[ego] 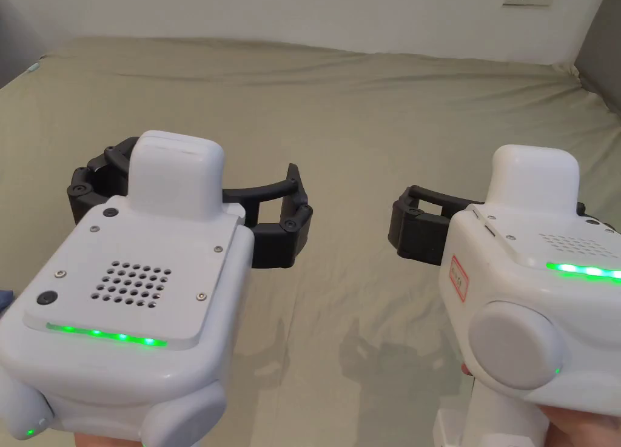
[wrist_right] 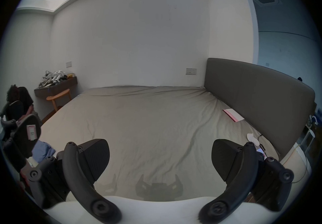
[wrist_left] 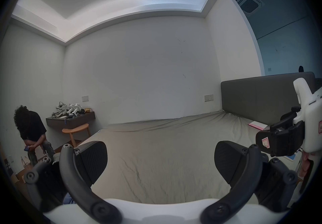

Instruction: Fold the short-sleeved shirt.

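The left gripper point(wrist_left: 160, 163) and right gripper point(wrist_right: 160, 161) are held spread wide and empty above the olive-green bed sheet point(ego: 364, 114). A crumpled light-blue cloth point(wrist_right: 43, 151), possibly the short-sleeved shirt, is seen at the bed's left edge. No fold is begun; fetching and spreading it is required next.

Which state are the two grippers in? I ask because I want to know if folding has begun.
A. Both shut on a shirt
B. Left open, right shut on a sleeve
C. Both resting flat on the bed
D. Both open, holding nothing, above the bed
D: the left gripper and right gripper each have fingers spread wide with bare sheet between them.
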A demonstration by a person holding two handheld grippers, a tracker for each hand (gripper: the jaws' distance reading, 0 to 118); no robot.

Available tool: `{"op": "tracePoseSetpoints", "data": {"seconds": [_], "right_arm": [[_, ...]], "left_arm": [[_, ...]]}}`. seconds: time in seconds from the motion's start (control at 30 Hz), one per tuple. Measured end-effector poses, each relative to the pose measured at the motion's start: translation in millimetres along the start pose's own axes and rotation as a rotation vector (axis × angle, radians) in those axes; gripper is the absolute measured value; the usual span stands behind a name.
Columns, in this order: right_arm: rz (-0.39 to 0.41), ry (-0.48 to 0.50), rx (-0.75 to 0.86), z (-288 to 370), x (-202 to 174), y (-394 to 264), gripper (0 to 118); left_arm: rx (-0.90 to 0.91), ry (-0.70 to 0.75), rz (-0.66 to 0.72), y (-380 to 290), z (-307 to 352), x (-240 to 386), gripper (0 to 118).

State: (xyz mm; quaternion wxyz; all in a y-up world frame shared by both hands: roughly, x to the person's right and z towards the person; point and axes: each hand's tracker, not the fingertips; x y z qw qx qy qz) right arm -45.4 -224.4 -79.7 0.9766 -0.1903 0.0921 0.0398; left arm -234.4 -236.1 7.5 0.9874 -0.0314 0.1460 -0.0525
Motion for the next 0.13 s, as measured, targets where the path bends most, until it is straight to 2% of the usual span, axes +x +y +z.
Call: {"op": "tracePoseSetpoints", "data": {"seconds": [0.13], "right_arm": [[0.003, -0.003, -0.008, -14, 5, -5, 118]], "left_arm": [[0.000, 0.002, 0.005, -1, -1, 0, 118]]}}
